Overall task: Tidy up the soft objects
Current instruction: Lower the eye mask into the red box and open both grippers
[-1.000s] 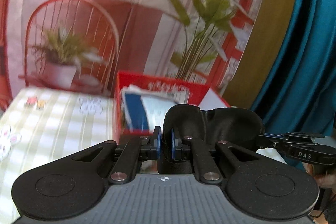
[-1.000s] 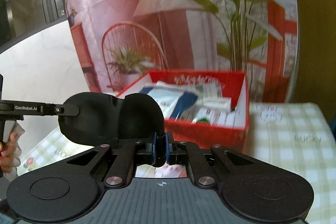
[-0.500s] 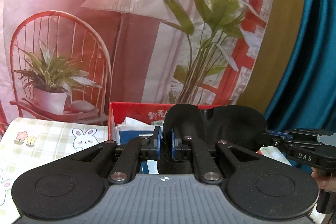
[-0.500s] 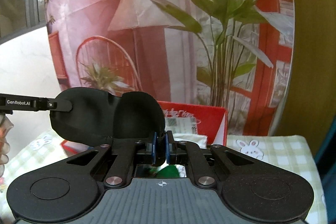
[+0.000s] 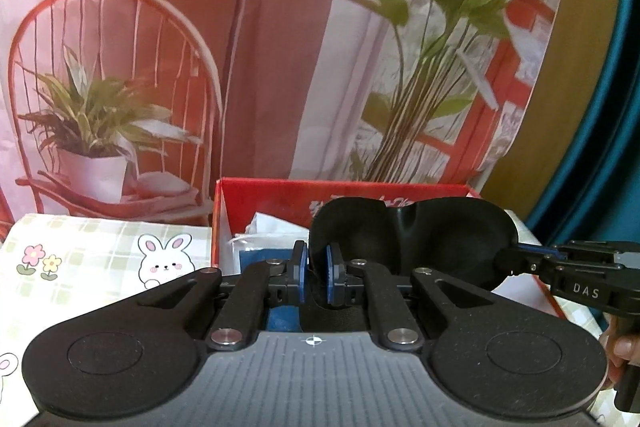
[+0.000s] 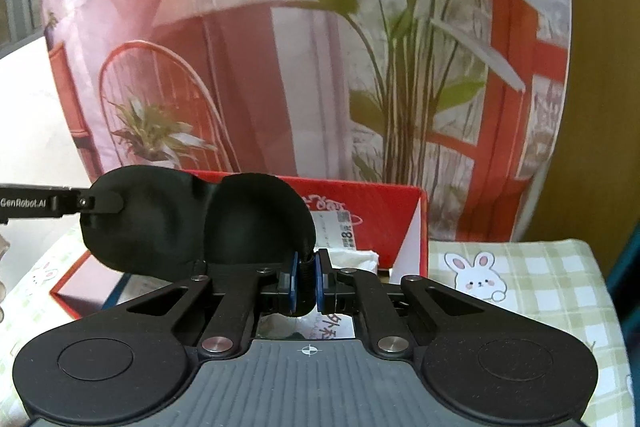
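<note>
A black eye mask [image 5: 420, 243] is stretched between two grippers above a red box [image 5: 280, 195]. The left gripper [image 5: 316, 273] has its fingers clenched on one end of the mask; the right gripper [image 6: 306, 283] has its fingers clenched on the other end. The box, holding packets, stands on a desk [image 6: 540, 275] covered in a checked rabbit-print cloth.

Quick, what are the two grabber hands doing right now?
Left gripper: shut on one end of the black eye mask.
Right gripper: shut on its other end.
</note>
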`<action>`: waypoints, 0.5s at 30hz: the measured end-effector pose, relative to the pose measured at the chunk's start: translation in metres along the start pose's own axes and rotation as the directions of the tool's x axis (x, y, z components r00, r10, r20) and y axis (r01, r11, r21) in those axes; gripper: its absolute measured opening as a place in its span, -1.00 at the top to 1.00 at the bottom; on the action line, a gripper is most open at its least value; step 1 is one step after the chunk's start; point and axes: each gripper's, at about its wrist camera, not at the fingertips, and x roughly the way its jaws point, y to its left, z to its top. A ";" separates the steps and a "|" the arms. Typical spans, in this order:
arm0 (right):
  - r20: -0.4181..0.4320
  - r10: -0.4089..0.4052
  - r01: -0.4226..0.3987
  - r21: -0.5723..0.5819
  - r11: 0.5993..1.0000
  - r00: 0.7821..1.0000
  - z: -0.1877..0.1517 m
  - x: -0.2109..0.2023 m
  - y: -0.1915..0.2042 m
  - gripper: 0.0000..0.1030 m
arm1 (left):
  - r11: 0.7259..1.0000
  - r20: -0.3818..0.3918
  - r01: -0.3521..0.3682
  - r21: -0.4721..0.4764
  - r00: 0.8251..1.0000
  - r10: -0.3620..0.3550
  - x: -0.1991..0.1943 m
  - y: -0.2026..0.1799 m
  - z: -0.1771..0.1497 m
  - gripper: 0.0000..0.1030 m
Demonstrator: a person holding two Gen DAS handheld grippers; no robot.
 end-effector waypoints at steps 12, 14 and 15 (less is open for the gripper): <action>-0.071 -0.036 0.041 0.072 0.997 0.997 -0.005 0.032 -0.017 0.81 | 1.000 -0.048 -0.023 0.017 0.999 0.024 0.025 0.005 0.003 0.68; -0.073 -0.046 0.052 0.075 0.996 0.996 -0.005 0.034 -0.019 0.79 | 0.999 -0.047 -0.030 0.018 0.998 0.031 0.028 0.006 0.003 0.67; -0.070 -0.053 0.058 0.074 0.996 0.996 -0.006 0.035 -0.019 0.75 | 0.999 -0.048 -0.033 0.017 0.998 0.033 0.029 0.006 0.003 0.59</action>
